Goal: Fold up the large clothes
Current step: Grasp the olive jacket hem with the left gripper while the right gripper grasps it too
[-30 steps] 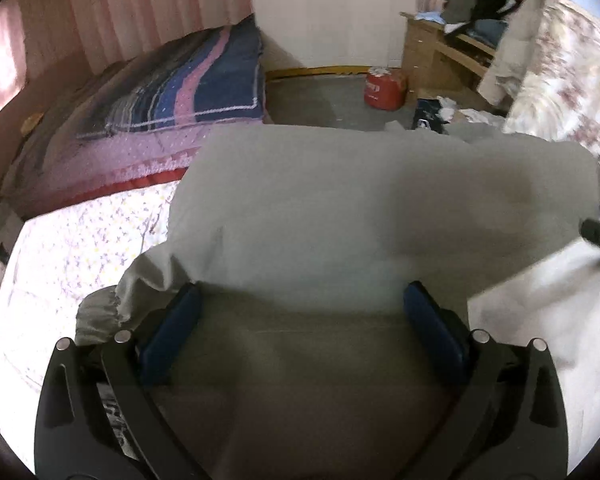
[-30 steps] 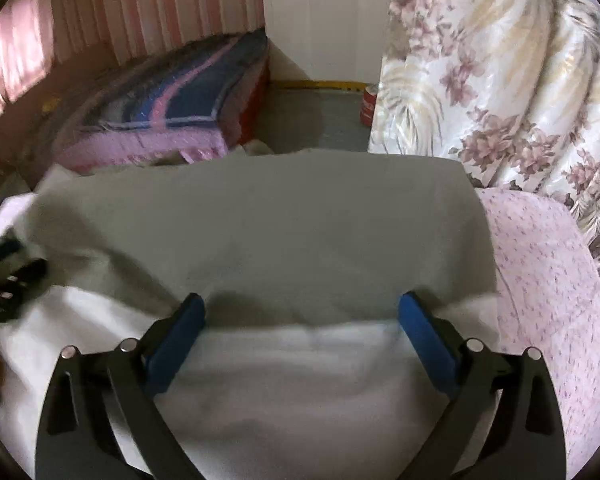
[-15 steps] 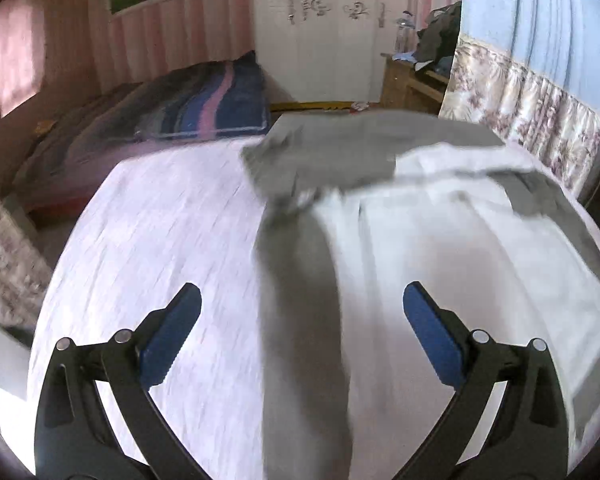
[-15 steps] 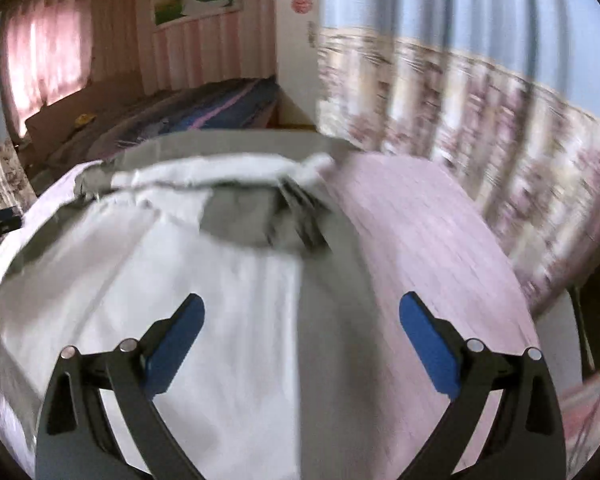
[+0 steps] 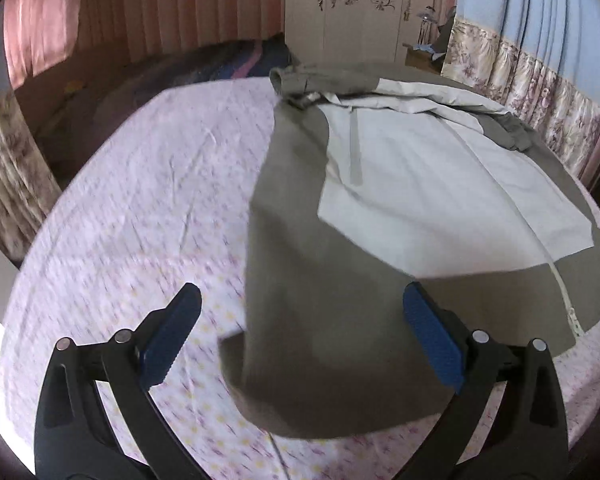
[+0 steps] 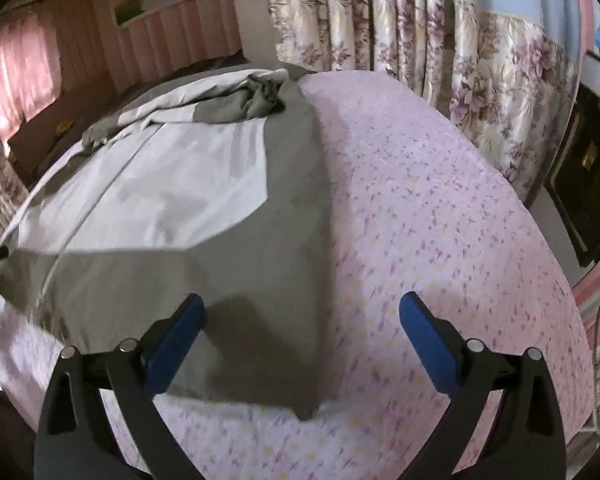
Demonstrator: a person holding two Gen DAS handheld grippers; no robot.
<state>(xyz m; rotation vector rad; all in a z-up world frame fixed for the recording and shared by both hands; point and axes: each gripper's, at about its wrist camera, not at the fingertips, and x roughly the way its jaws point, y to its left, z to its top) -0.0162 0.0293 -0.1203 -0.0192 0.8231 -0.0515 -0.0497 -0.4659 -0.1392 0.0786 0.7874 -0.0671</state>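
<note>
1. Two grippers hang over the bed, both with jaws spread wide and holding nothing; the left gripper (image 5: 300,336) sits above the near left corner of the grey-and-white garment (image 5: 400,200), the right gripper (image 6: 300,340) above its near right corner.
2. Spread flat on the pink floral sheet (image 5: 140,200), the garment runs from 6 o'clock toward 12 in both views; bunched sleeves (image 6: 260,92) lie at its far end, near 12 o'clock.
3. Risk: a pinch that takes only the top layer — the fold would drag crooked.
4. Risk: a finger catching the sheet as well; it would lift with the cloth.
5. Risk: the bunched far end folding in lumpy — it likely needs smoothing first.
</note>
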